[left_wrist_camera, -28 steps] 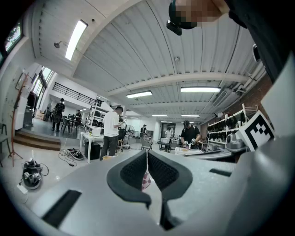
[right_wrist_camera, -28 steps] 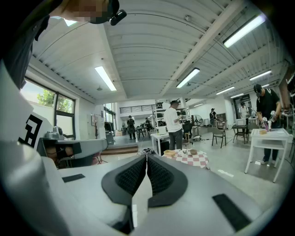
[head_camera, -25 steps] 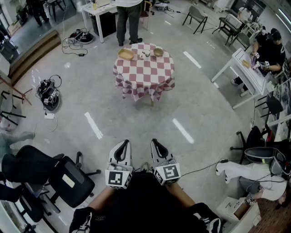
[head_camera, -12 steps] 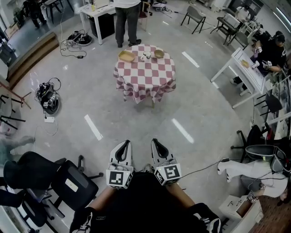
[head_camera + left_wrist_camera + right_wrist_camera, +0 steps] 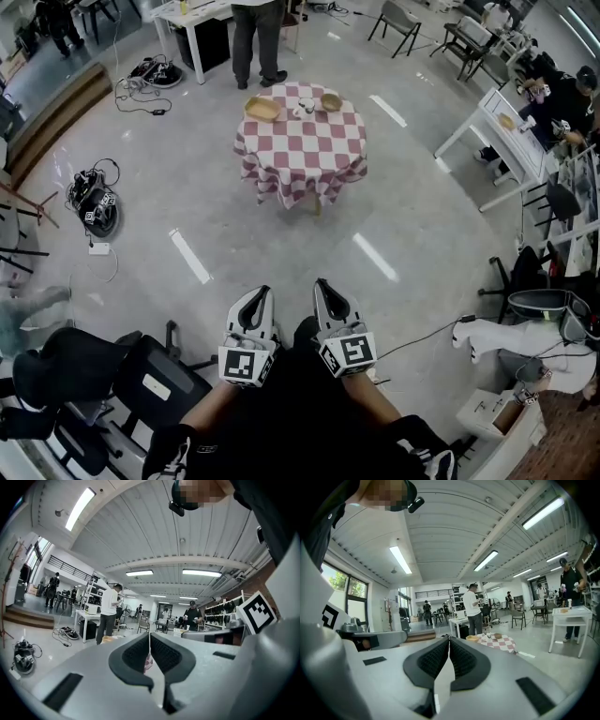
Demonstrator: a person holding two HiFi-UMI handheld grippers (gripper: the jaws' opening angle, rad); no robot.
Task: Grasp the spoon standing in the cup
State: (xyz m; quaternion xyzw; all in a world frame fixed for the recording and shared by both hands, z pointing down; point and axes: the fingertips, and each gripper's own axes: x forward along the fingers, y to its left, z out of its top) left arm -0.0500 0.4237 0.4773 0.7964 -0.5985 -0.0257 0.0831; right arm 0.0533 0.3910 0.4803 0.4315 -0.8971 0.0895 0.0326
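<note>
A round table with a red-and-white checked cloth [image 5: 300, 141] stands far ahead on the floor. On its far side sit a tan basket [image 5: 262, 109], a small white cup [image 5: 302, 109] and a tan bowl [image 5: 330, 101]. The spoon is too small to make out. My left gripper [image 5: 257, 296] and right gripper [image 5: 328, 292] are held side by side close to my body, far short of the table. Both are shut, with nothing between the jaws. The right gripper view shows its closed jaws [image 5: 449, 639], with the table [image 5: 501, 644] and cup [image 5: 489, 635] in the distance.
A person [image 5: 253, 37] stands just behind the table, by a white desk [image 5: 183, 11]. A black office chair [image 5: 150, 380] is close on my left. A coil of cables [image 5: 91, 202] lies on the floor at left. White desks [image 5: 502, 141] with seated people and a bin [image 5: 539, 314] line the right.
The view has crept forward a little: the office chair slid down and the table shifted slightly. Both grippers keep the same pose and stay shut.
</note>
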